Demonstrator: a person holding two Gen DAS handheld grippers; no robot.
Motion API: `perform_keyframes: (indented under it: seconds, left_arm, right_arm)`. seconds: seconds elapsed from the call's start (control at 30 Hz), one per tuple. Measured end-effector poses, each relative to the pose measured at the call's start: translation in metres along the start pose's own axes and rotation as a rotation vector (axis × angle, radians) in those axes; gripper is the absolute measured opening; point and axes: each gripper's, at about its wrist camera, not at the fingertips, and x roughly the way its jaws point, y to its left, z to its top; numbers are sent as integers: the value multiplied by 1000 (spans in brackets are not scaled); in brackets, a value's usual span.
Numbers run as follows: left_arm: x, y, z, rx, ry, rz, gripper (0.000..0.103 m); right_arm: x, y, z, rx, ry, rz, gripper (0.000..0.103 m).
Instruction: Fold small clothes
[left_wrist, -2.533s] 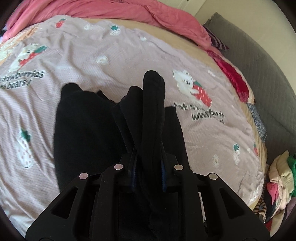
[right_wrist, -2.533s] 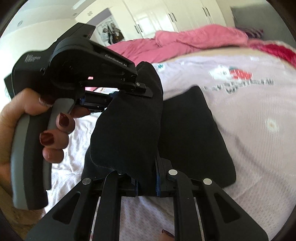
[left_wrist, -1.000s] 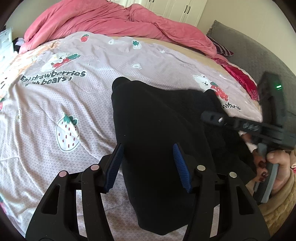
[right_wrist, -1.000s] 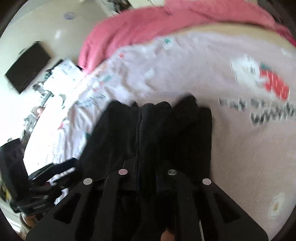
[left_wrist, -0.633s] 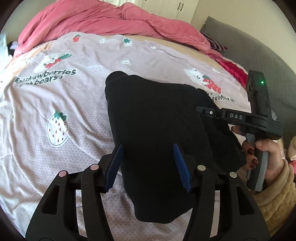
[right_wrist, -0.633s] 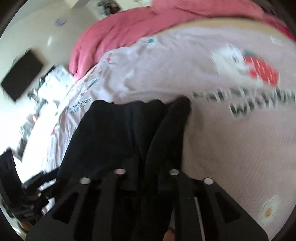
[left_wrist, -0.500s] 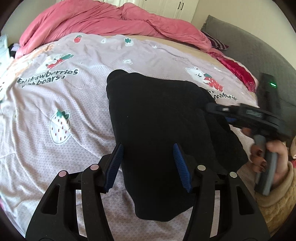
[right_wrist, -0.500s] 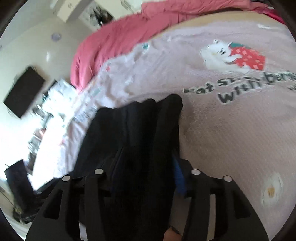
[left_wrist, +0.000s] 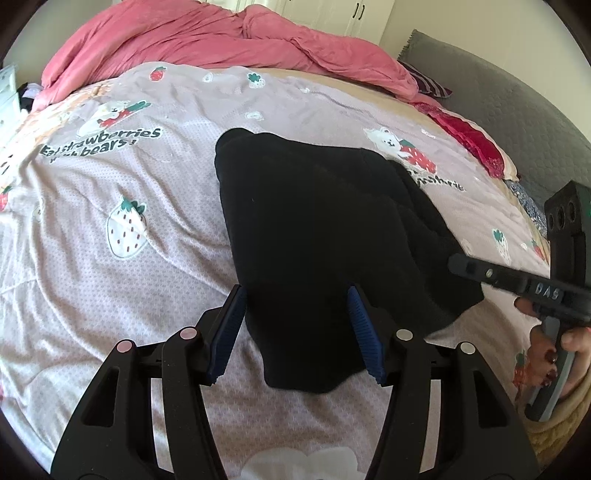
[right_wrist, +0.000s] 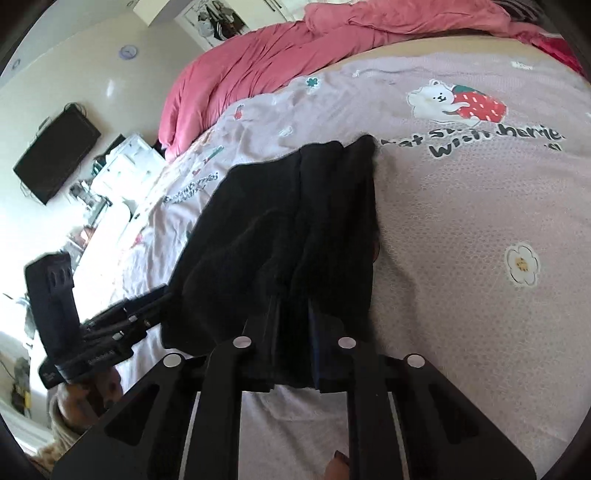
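Since earlier, laid flat on bed (left_wrist: 92, 258): black garment (left_wrist: 314, 221), released by left hand-held gripper (left_wrist: 295, 328), now apart. Closing on near right edge: right hand-held gripper (right_wrist: 293, 332), cloth between jaws. Next, probably needed: lift and fold leftward.

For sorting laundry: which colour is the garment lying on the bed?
The small folded garment is plain black, clearest in the left wrist view.

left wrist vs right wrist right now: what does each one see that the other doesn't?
Left wrist only: grey headboard, red cloth at the bed edge, the left tool's blue pads open over the black garment.

Right wrist only: wall TV, white clutter beside the bed, the right tool closing on the garment's edge.

Both: the garment on the strawberry-bear sheet, the pink duvet, and the other tool in a hand.
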Motion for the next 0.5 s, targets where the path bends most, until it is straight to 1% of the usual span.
perform_keyframes:
  seconds: [0.03,0.1,0.17,0.2,0.27,0.3,0.4,0.47,0.5]
  left_arm:
    - [-1,0,-1,1,2,0,49]
    - [-2,-1,-4,1,-1,3,49]
    - [-2,1,-6,-10,3,-7,49]
    - [-1,1,-7,-11,5,-9,49]
    - [0,0,-9,-6,7,-6,50]
    - [1,0,-9,-6,10,-6,51]
    - [1,2,-11,-14,14,-11,52]
    - [1,3,-12,-21,18,-17,52]
    - [1,4,-12,-27,19,-22,53]
  right_arm:
    - [-5,-1,0,22,-14,24,12]
    - [-12,-3,0,27,-31,37,12]
    - [-9,-7,-2,12,-24,-27,12]
    - [-5,-9,-4,10,-6,-42,12]
    - [4,-10,-12,-9,13,-117,16]
    - [6,-9,-15,-21,8,-148,22]
    - [6,-10,-22,-3,-5,-151,27]
    - [3,-10,-22,4,-14,-160,33]
    - [2,-10,-22,7,-15,-184,44]
